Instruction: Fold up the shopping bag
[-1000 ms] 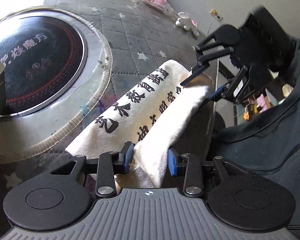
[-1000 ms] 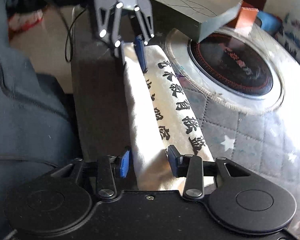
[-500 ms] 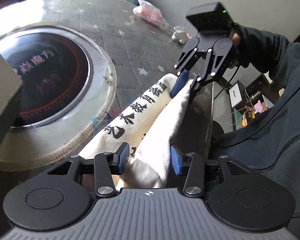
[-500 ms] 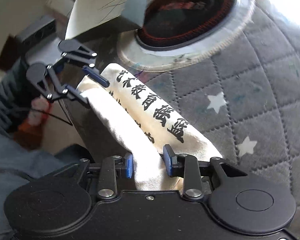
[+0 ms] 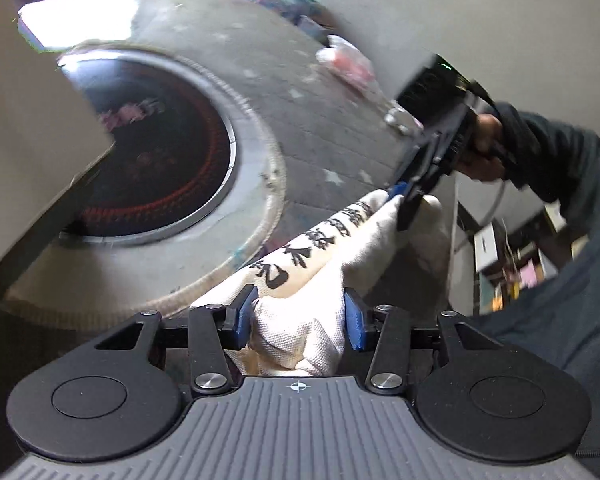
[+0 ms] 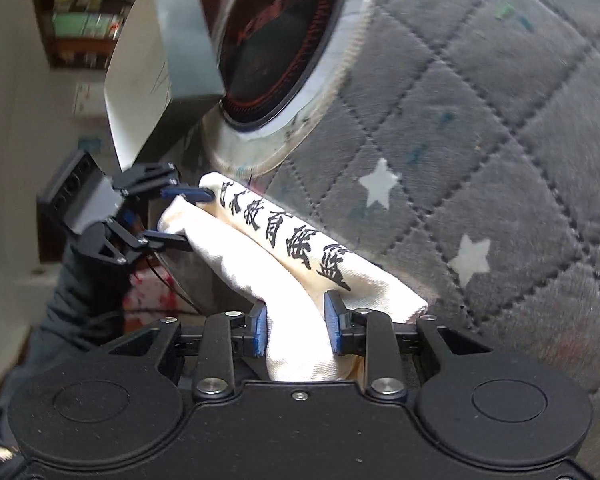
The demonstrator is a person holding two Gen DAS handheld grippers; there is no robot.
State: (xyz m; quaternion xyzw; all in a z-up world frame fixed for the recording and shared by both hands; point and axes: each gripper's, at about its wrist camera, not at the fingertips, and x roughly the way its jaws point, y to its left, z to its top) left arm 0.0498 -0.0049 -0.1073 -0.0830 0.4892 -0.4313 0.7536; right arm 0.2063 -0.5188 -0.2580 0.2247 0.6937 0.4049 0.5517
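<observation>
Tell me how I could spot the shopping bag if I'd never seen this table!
Find the grey quilted table cover with white stars, then the big round black cooktop set into it. At the table's edge beside that ring lies the shopping bag: a cream cloth bundle, the only thing with bold black characters printed along it.

One cream shopping bag (image 5: 300, 320) with black lettering is lying at the edge of one quilted table (image 6: 480, 140). Two tongs are showing: the left tongs (image 5: 300, 318) and the right tongs (image 6: 294, 330), one at each end of the bag. One round black cooktop (image 5: 160, 160) is sitting beyond the bag, and one grey box (image 6: 180, 52) is standing beside the cooktop.
</observation>
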